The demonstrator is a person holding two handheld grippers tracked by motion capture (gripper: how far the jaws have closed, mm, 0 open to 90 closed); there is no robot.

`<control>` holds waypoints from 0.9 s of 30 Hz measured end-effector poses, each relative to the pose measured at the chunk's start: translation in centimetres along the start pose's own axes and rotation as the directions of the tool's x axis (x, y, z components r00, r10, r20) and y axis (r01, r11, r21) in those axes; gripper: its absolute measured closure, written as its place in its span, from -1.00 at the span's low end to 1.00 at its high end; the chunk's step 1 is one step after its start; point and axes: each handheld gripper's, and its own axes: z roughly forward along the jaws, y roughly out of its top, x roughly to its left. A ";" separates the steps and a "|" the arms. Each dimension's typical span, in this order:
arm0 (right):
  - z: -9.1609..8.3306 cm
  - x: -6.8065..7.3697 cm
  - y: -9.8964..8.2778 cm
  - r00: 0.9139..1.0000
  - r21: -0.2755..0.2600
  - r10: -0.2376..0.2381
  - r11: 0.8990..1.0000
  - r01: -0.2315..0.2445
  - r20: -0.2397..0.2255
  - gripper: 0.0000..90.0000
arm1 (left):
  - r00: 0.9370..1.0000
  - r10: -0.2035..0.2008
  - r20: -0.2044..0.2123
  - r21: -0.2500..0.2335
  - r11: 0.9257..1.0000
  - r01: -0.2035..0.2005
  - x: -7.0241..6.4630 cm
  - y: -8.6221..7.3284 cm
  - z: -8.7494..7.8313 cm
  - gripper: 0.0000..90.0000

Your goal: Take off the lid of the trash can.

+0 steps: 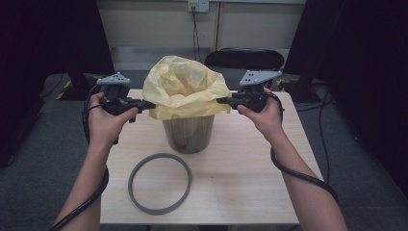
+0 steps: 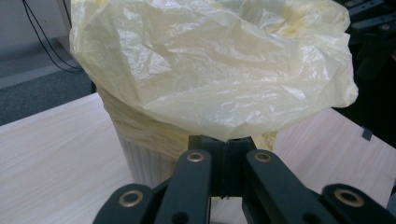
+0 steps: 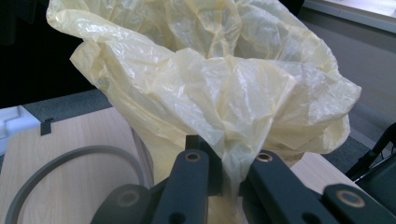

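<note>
The crinkly, thin yellow bag (image 1: 185, 89) lines a ribbed round bin (image 1: 188, 132) on the wooden tabletop (image 1: 240, 159); left gripper (image 1: 148, 104) and right gripper (image 1: 222, 100) each pinch its opposite edges closed-jawed.

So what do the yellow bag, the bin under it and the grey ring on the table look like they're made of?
Yellow bag: thin plastic film, translucent, slightly glossy; it crinkles and creases finely. Bin: probably rigid plastic, greyish, with fine vertical ribs in the left gripper view; could be otherwise. Grey ring: looks like matte moulded plastic, an even flat hoop; rubber can't be excluded. Table: pale wood-grain surface, likely laminate.
</note>
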 end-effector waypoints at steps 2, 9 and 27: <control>0.0 -0.1 0.2 1.000 -0.007 -0.005 1.000 0.005 0.015 0.97 | 1.000 -0.003 -0.008 -0.008 1.000 0.002 0.0 0.2 0.0 1.00; 1.0 -0.1 1.2 0.998 -0.005 -0.049 0.999 0.049 0.035 0.95 | 0.999 0.033 -0.035 -0.061 0.998 -0.035 -0.2 1.7 1.1 1.00; 5.6 0.5 2.9 0.989 0.009 -0.142 0.990 0.142 -0.040 0.95 | 0.997 0.076 0.013 -0.058 0.996 -0.075 -2.0 4.3 6.7 1.00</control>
